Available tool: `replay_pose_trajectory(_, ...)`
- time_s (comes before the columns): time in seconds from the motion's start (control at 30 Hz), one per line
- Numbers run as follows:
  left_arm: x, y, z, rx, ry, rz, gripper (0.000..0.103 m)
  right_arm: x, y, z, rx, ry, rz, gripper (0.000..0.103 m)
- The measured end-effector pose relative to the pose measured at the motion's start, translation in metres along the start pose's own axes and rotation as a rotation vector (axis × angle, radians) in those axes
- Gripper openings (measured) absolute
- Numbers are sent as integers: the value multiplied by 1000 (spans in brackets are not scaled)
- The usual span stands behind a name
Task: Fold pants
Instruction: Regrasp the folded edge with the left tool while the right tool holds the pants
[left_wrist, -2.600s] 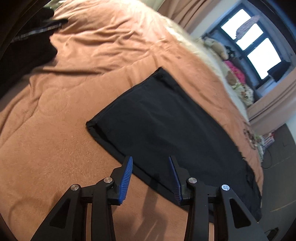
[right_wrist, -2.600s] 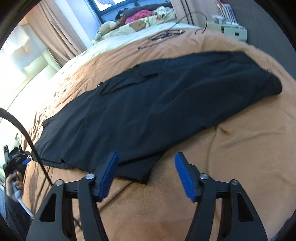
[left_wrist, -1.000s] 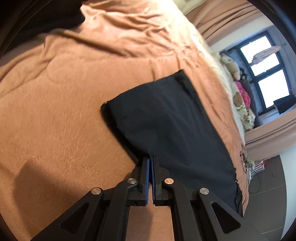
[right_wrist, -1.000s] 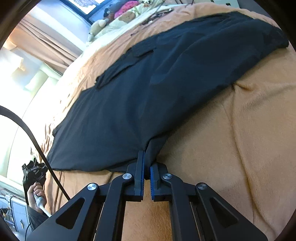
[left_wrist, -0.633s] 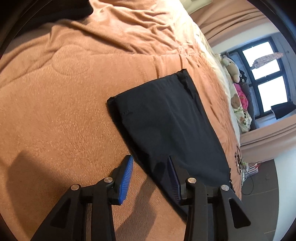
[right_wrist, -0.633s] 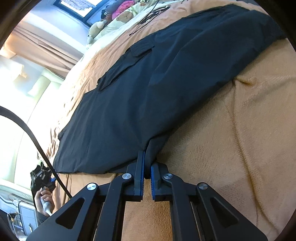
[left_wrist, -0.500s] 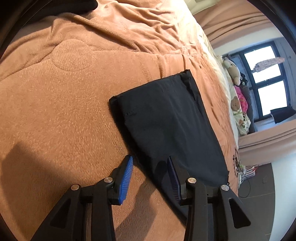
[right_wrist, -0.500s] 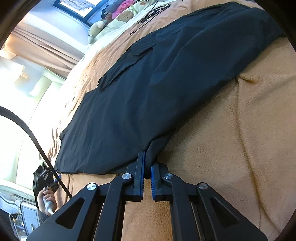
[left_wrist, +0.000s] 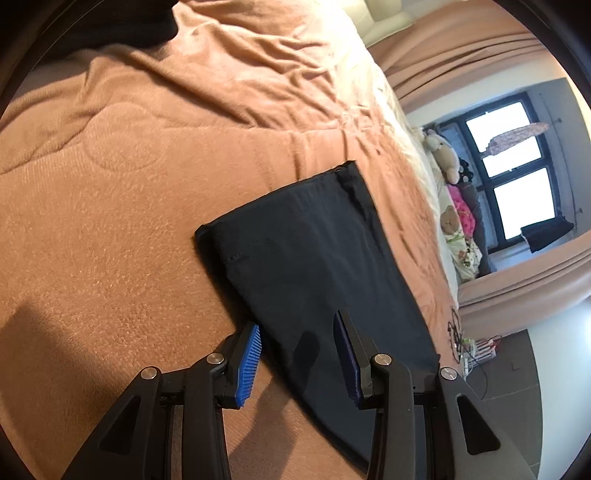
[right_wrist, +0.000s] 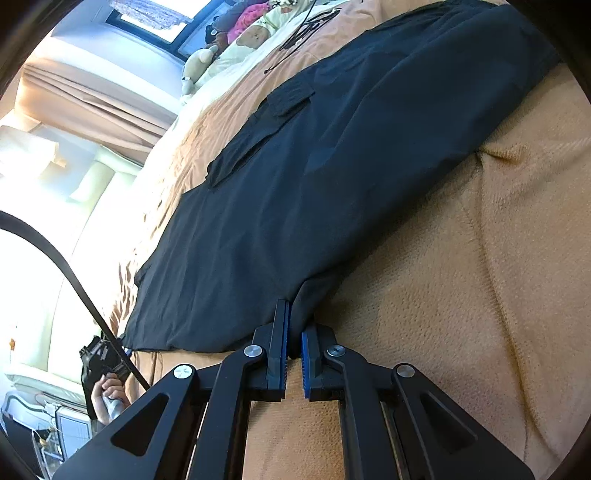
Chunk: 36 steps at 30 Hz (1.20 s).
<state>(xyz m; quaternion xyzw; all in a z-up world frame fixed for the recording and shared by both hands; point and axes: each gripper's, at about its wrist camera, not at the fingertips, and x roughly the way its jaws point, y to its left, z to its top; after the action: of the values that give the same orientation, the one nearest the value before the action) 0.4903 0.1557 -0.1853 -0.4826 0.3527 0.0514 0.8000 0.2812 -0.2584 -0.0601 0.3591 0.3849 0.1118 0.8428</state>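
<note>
Black pants (right_wrist: 332, 155) flat on tan blanket (right_wrist: 480, 295); right claw (right_wrist: 293, 347) pinches near edge, left claw (left_wrist: 299, 354) parted, just released, straddling leg hem edge

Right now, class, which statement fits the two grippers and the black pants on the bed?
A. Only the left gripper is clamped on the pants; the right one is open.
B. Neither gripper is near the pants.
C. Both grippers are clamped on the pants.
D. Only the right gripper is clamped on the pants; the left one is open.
D: the right gripper pinches an edge of the black pants, while the left gripper stands open over the cloth without pressing it.
</note>
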Motion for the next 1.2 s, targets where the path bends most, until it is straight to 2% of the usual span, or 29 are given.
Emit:
replay_pose_trajectory(0.13, 8, 1, 1, 19, -25, -3, 40, 7, -10, 1, 31, 17, 14, 3)
replay_pose_trajectory(0.17, 8, 1, 1, 18, -33, 0, 34, 10, -14, 2, 49, 21, 31, 3)
replay_pose_trajectory(0.2, 9, 1, 2, 14, -38, 16, 22, 12, -17, 3, 67, 25, 46, 3)
replay_pose_trajectory(0.27, 11, 4, 2, 9, -36, 35, 6, 15, -29, 6, 115, 22, 93, 3)
replay_pose_trajectory(0.3, 11, 5, 2, 5, -38, 29, 3, 16, -33, 7, 127, 19, 104, 3)
replay_pose_trajectory(0.53, -13, -16, 5, 69, -97, -6, 2, 7, -35, 1, 91, -33, 116, 1)
replay_pose_trajectory(0.67, -22, -26, 7, 83, -85, 2, 2, -9, -30, 0, 96, -46, 147, 0)
replay_pose_trajectory(0.83, -42, -32, 4, 90, -83, 1, 2, -17, -23, -4, 88, -55, 143, 0)
replay_pose_trajectory(1.03, -72, -21, -4, 90, -76, 5, 2, -34, -25, -15, 98, -66, 161, 0)
replay_pose_trajectory(1.2, -94, -4, -14, 72, -81, 5, 2, -40, -21, -26, 79, -53, 142, 0)
